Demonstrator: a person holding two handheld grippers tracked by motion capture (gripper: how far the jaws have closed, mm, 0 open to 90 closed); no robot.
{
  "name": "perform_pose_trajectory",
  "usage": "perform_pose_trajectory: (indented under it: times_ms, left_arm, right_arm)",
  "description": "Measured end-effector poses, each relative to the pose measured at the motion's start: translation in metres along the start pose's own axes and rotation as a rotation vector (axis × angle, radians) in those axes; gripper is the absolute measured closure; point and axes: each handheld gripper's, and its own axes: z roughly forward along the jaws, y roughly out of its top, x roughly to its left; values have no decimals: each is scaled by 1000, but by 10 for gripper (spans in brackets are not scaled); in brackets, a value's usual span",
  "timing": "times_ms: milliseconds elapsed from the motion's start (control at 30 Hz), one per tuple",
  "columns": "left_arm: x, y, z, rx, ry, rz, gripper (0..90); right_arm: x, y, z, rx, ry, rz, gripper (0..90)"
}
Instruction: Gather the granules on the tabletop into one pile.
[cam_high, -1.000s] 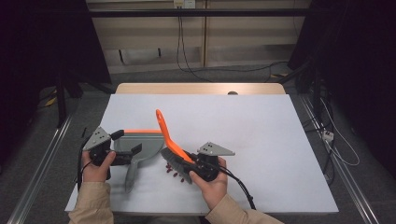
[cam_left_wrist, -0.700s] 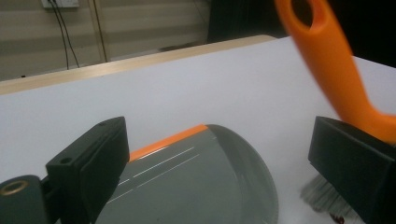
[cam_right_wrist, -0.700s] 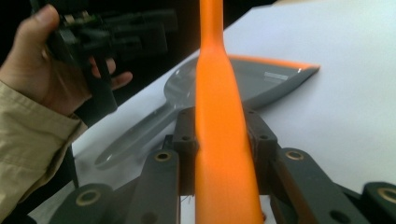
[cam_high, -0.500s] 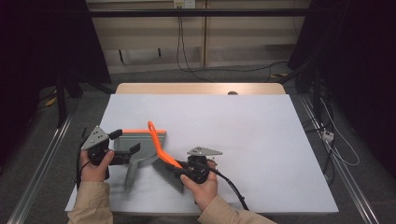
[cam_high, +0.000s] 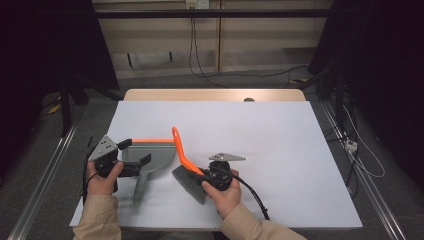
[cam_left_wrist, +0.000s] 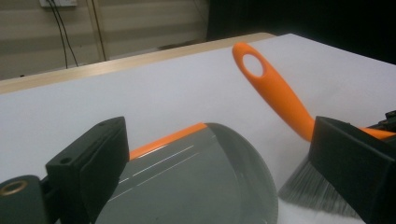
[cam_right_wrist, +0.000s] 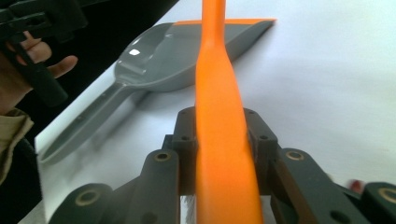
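Orange brush handle (cam_high: 182, 150): clamped between the closed jaws of the right hand-held gripper (cam_high: 209, 176); looped end points up and away.
Bristles (cam_high: 189, 182): partly hidden behind a jaw in the left gripper view.
Grey dustpan (cam_high: 148, 159): flat on the tabletop (cam_high: 280, 135); handle toward the near edge.
Left hand-held gripper (cam_high: 142, 162): jaws wide apart, straddling the pan, holding nothing.
Open room: right and far side.
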Motion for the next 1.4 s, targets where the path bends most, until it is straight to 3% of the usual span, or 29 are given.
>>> perform_pose_trajectory:
  times_ms: [600, 1400]
  left_arm:
    - [-2, 0, 1, 6, -3, 4, 51]
    - [-2, 0, 2, 5, -3, 11, 51]
  right_arm:
    - [-24, 0, -25, -25, -65, 22, 707]
    - [-40, -6, -46, -51, -124, 44, 701]
